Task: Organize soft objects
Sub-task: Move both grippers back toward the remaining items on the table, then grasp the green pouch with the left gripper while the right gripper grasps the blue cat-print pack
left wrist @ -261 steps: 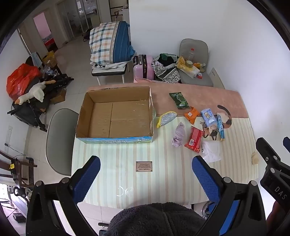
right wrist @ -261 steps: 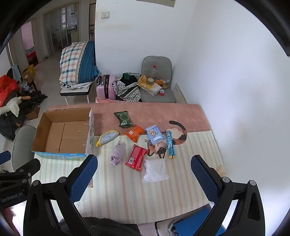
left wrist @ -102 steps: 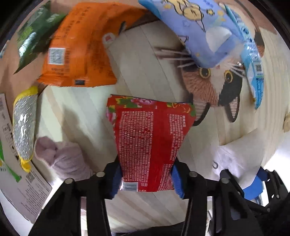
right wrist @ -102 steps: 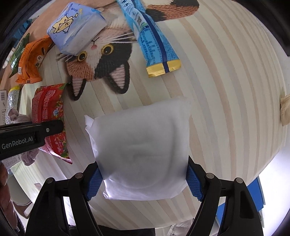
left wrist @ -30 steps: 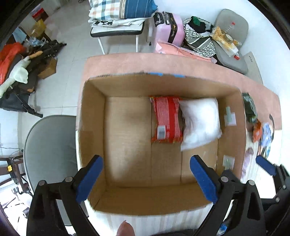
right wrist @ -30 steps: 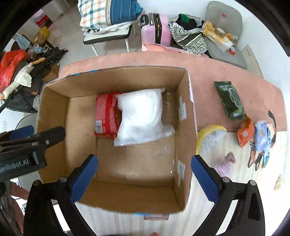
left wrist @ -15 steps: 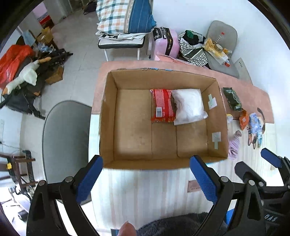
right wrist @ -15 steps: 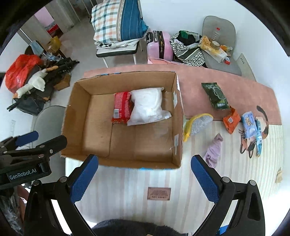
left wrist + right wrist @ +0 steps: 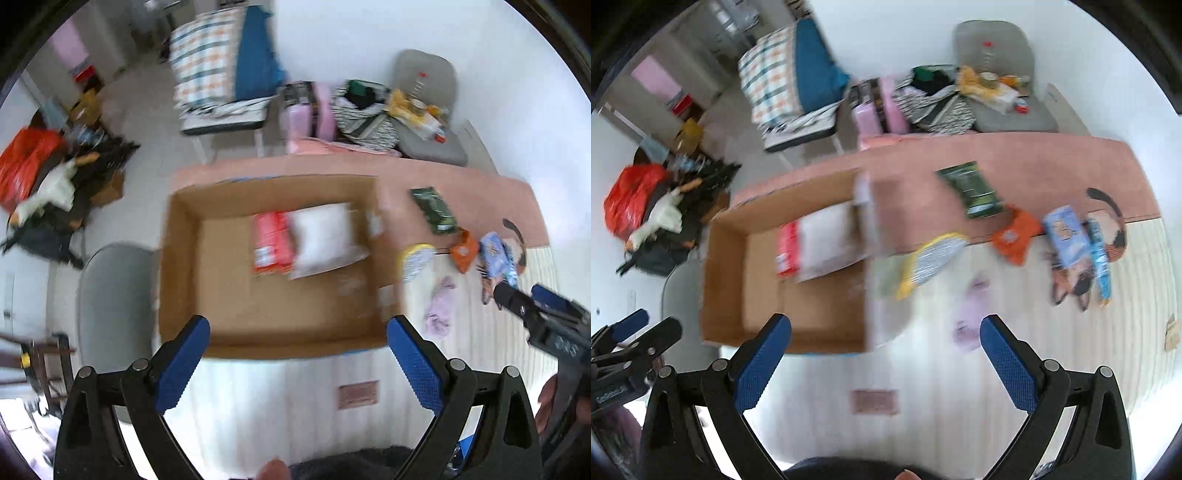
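Observation:
An open cardboard box on the table holds a red packet and a white soft pack. To its right lie a yellow-and-silver pouch, a lilac cloth, an orange packet, a green packet, a light-blue pack and a blue stick pack. My left gripper is open and empty above the box's near wall. My right gripper is open and empty above the table, right of the box.
The striped table cover carries a small brown label near the front. A grey chair stands left of the table. More chairs, a pink suitcase and clutter stand behind it. Both views are motion-blurred.
Both grippers have swung to the right, away from over the box toward the loose items. Both stay open and empty. The red packet and white pack stay in the box.

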A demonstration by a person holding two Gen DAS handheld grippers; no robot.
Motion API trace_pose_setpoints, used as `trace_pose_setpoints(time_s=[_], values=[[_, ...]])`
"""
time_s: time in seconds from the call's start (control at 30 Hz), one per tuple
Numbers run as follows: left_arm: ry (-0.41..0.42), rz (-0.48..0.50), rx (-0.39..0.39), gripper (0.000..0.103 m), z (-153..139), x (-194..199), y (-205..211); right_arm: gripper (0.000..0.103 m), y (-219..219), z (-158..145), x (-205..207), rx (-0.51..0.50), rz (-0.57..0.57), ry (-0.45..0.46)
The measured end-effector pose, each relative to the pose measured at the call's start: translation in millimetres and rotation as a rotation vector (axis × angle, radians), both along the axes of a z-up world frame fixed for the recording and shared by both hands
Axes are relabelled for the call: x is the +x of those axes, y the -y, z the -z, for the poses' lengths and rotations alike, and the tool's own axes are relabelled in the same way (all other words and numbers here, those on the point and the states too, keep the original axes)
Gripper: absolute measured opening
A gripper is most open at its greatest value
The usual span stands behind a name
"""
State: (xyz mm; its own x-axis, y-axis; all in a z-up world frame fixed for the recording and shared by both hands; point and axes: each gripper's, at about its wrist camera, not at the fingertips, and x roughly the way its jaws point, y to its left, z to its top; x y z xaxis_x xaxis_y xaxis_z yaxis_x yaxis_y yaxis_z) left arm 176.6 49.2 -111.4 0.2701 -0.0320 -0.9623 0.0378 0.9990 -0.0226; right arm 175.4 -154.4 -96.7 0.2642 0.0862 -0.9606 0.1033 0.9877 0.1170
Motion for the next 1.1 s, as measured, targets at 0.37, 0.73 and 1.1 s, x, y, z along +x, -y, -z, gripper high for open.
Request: trace_pose_setpoints(time_s=[0.37, 0.73, 1.1], values=[[-0.198, 0.145, 0.009, 0.098, 111.8, 142.8, 197.2, 0.103, 214.8, 105.3, 86.1, -0.115, 0.039, -0.237], [-0.535, 0.058, -0.04, 0.096, 250.1, 250.2, 272.1, 0.099, 238.8, 224.0, 140.2, -0.088, -0.11, -0.436], [-0.557, 0.189, 0.171, 0.043, 284.0, 247.0, 287.3, 0.073, 272.2, 259.5, 137.8, 0.104, 0.063, -0.512]])
